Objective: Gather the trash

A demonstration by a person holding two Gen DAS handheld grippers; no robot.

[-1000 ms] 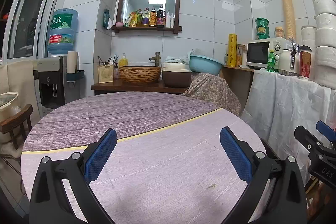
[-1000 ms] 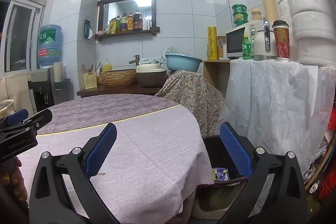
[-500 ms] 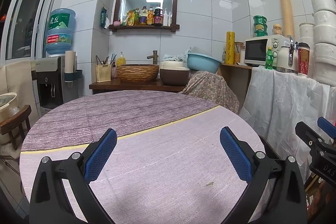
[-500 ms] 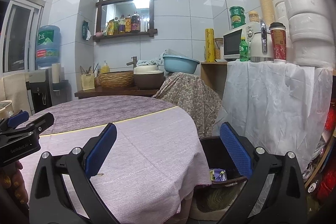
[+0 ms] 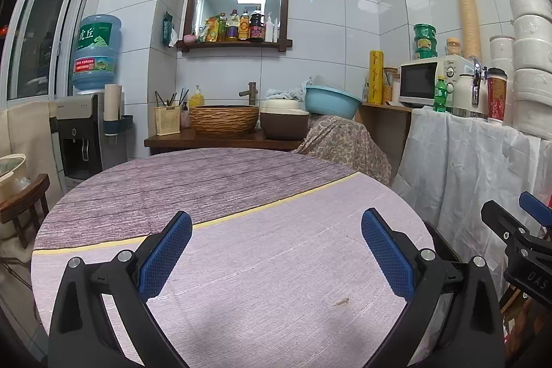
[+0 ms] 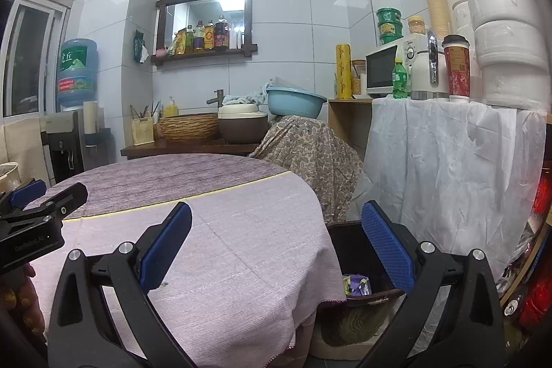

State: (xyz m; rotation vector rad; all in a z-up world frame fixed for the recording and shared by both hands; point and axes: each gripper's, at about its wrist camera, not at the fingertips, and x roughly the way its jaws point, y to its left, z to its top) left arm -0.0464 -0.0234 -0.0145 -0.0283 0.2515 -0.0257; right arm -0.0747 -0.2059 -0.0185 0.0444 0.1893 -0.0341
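My left gripper (image 5: 276,250) is open and empty above the round table (image 5: 241,188), which has a purple cloth. A small brown scrap (image 5: 341,301) lies on the cloth just below its right finger. My right gripper (image 6: 276,247) is open and empty over the table's right edge. Beside that edge a dark trash bin (image 6: 355,250) stands on the floor, with a purple and yellow wrapper (image 6: 357,285) inside it. The left gripper also shows at the left of the right wrist view (image 6: 38,212). The right gripper shows at the right of the left wrist view (image 5: 517,230).
A side table draped in white cloth (image 6: 448,154) stands right of the bin, with a microwave (image 5: 427,80), bottles and cups on it. A patterned cloth heap (image 6: 307,147) lies behind the round table. A wooden counter with a woven basin (image 5: 224,119) and a water dispenser (image 5: 86,126) line the back wall.
Both views have dipped and drifted slightly, as both grippers tilted back a little. Both stay open and empty. Nothing on the table moved.
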